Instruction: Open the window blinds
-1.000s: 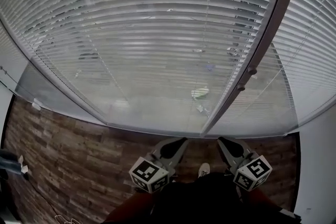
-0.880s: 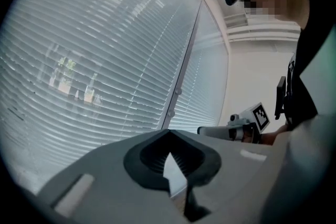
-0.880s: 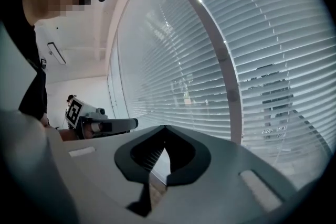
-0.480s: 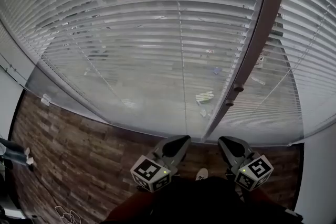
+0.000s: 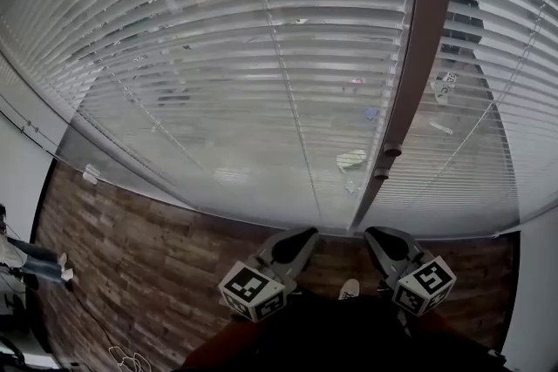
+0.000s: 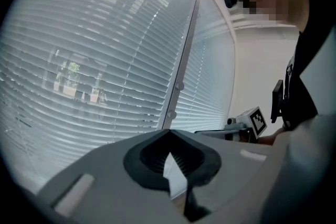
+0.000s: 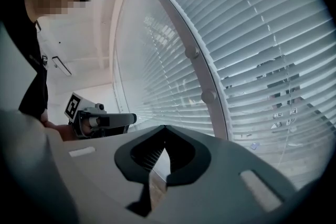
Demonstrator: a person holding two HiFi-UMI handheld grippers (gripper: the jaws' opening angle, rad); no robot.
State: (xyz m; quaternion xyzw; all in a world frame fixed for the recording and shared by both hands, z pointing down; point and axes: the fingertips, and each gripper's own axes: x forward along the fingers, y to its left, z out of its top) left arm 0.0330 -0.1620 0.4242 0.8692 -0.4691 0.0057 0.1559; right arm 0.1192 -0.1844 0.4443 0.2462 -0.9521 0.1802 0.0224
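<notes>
- Left gripper (image 5: 298, 236) and right gripper (image 5: 375, 234): fingers pressed together, holding nothing, low before the frame post (image 5: 420, 57).
- Window blinds (image 5: 261, 83) hang ahead, on both sides of the post, slats level; both grippers seem equally near.

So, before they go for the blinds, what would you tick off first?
1. Left claw empty, nothing between its closed jaws: ok.
2. Right claw empty, jaws closed: ok.
3. Blinds in view straight ahead, lowered over the window: ok.
4. Claws within touch of the blinds: not ok; both hang low by the person's body, apart from the slats.
5. Pull cord or rod to work the blinds spotted: cannot tell; only thin strings running down the slats show.
6. Jaws opened ready to grab: not ok; both are shut.
</notes>
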